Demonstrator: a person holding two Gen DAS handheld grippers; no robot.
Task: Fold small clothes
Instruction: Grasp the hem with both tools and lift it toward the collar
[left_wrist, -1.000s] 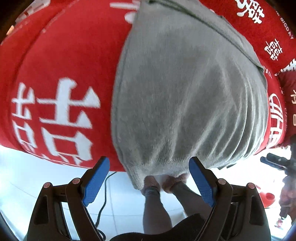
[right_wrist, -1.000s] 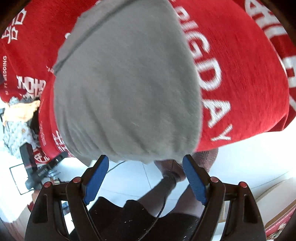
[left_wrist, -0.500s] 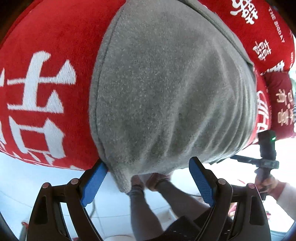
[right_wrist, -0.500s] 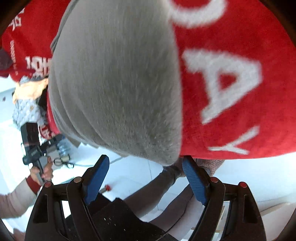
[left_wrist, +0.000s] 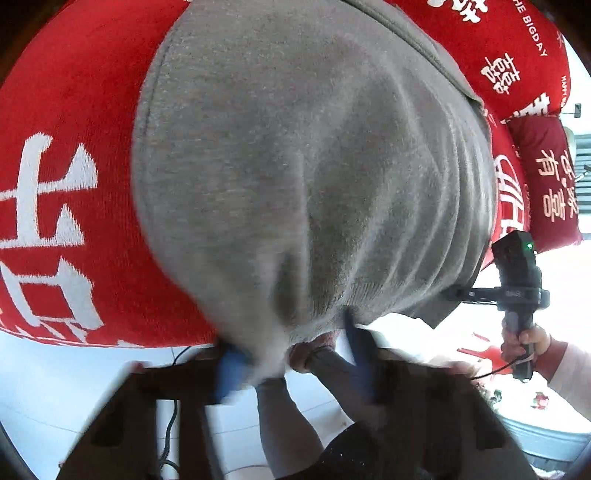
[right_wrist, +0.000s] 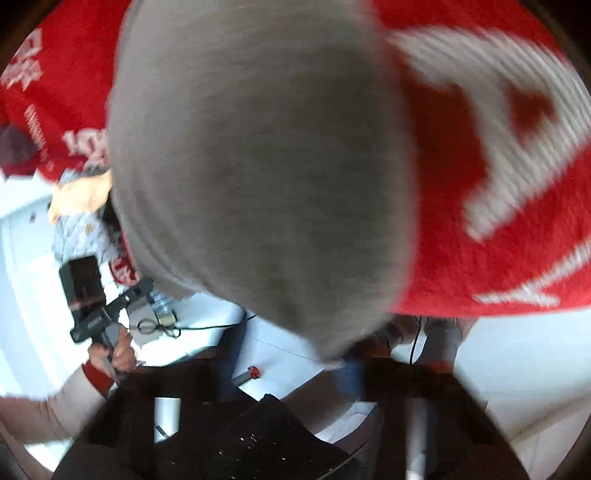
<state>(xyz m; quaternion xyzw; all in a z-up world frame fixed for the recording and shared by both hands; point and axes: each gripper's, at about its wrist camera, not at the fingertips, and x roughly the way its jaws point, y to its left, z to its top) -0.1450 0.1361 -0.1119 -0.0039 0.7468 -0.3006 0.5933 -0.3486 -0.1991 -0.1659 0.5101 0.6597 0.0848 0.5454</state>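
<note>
A grey knit garment (left_wrist: 303, 166) lies spread on a red blanket (left_wrist: 74, 110) with white lettering, its near hem hanging over the edge. My left gripper (left_wrist: 291, 360) is closing on that hem. The cloth bunches between the blurred blue pads (left_wrist: 229, 369) and its folds run down to them. In the right wrist view the same grey garment (right_wrist: 258, 147) fills the middle. My right gripper (right_wrist: 288, 369) is closing too. The garment's near corner (right_wrist: 332, 350) touches only the right-hand pad (right_wrist: 349, 374), and the other finger stands apart from the cloth.
The person's legs and feet (left_wrist: 288, 413) stand on white floor below the blanket's edge. A red cushion (left_wrist: 546, 177) lies at the far right. Patterned and orange clothes (right_wrist: 77, 206) are heaped beyond the blanket. A cable (right_wrist: 207, 326) runs across the floor.
Both grippers' jaws stood wide open before and have come much closer together. The left pads now have the hem bunched between them. The right gripper sank toward the garment's corner.
</note>
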